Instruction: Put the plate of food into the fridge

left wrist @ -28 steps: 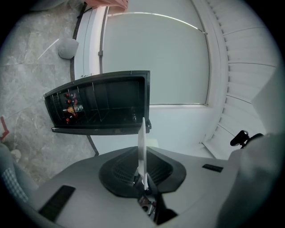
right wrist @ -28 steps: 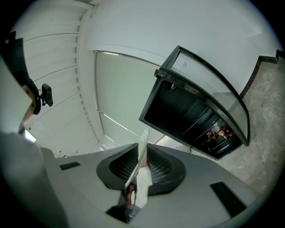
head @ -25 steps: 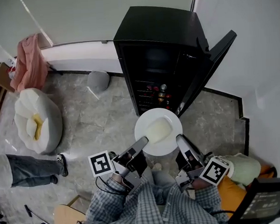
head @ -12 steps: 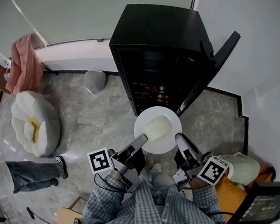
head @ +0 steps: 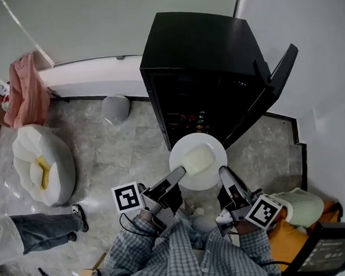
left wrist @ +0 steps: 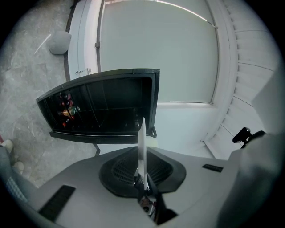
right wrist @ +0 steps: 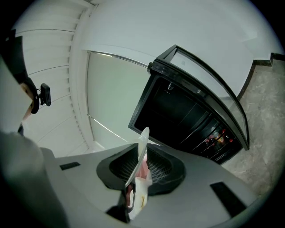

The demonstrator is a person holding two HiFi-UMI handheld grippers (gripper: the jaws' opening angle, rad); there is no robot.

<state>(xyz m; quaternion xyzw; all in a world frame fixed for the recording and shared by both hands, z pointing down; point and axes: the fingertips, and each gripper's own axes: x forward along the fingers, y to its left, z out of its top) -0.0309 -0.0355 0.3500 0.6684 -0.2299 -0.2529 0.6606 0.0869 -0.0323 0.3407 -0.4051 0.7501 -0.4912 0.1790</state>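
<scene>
One white plate (head: pixel 180 153) is up in the air, right in front of the one black fridge (head: pixel 202 51). It is not inside yet. One pale lump of food (head: pixel 198 159) lies on it.

There are two hand-held grippers, one for each side. The left hand-held gripper (head: pixel 181 173) is pinched tight on the left rim. The right hand-held gripper (head: pixel 223 173) is pinched tight on the right rim. In both gripper views the thin rim is squeezed between the jaws. I think two grips are used so the plate lies flat and the food does not slide off.

The one fridge door (head: pixel 271 87) is swung wide open to the right, so the way in is free. Some small drinks (head: pixel 197 120) show on a low shelf inside, too small to count
</scene>
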